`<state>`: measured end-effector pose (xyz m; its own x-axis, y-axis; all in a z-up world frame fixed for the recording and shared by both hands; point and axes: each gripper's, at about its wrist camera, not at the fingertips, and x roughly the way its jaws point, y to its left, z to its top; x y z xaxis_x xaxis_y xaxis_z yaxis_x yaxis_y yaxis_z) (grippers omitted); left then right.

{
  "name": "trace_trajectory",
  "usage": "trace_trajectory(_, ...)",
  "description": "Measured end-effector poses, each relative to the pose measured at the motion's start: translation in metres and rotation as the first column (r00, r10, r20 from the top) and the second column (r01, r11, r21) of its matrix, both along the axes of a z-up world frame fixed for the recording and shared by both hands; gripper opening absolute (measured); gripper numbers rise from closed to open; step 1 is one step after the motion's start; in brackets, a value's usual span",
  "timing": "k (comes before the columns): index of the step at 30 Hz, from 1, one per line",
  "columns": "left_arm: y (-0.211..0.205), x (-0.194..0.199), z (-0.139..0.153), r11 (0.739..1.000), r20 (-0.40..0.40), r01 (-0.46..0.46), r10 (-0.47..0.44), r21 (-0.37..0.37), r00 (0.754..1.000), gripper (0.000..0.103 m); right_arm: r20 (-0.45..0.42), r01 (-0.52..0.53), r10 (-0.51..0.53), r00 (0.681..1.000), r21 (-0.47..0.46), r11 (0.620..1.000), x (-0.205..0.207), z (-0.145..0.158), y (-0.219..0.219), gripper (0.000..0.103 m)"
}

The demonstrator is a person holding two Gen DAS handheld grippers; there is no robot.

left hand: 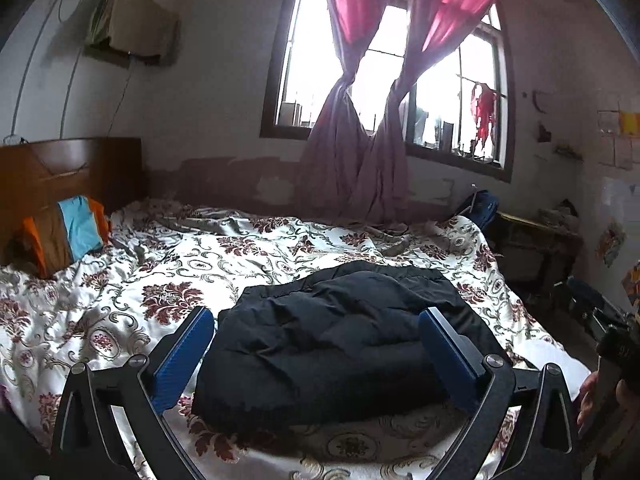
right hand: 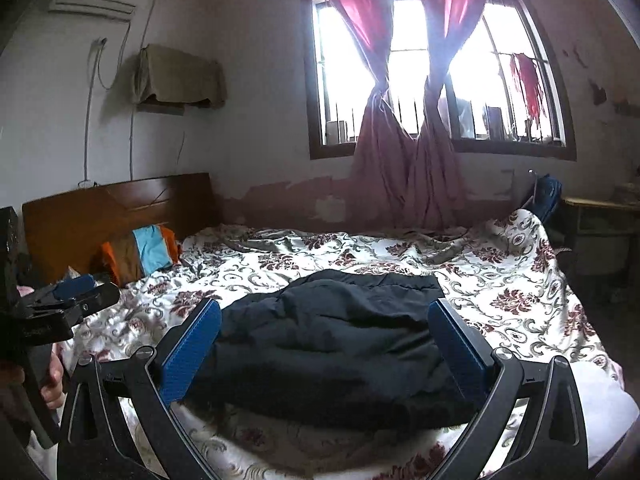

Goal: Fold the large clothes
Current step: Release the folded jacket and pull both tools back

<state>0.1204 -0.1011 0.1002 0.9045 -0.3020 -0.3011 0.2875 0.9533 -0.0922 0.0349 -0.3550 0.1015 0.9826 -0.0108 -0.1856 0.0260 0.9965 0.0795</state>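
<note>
The dark jacket (left hand: 340, 344) lies in a folded bundle on the flowered bedspread (left hand: 120, 280), straight ahead of and below both grippers, near the bed's front edge. The left gripper (left hand: 318, 352) has its blue jaws spread wide with nothing between them; they hover clear of the cloth. The right gripper (right hand: 326, 354) is likewise spread and empty, above the same bundle. From either gripper the jacket's long axis runs crosswise, left to right, with its straighter, flatter end toward the right and far side and its rumpled bulk toward the left. Neither hand looks clearly nearer; both sit level with the bundle's near edge. Any tidying tuck would, I judge, start from that near edge.
</note>
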Motion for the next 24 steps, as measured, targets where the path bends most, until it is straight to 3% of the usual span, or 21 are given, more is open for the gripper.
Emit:
trace_trajectory(8,0.010,-0.045,-0.012,1.000,0.069,0.025,-0.025,0.005,0.997,0.103,-0.003,0.040,-0.040,0.999,0.004,0.999,-0.033,-0.009,0.010,0.101)
trace_trajectory(14,0.009,-0.068,-0.026,0.998,0.088,0.030,-0.034,0.051,0.996,0.103,-0.016,0.074,-0.074,0.997,0.021,0.997,-0.045,-0.024,0.009,0.101)
trace_trajectory(24,0.015,-0.062,-0.062,0.999,-0.047,0.011,-0.009,0.044,0.999,0.103,-0.075,0.091,-0.089,0.993,0.027,0.995,-0.051,-0.058,0.009,0.101)
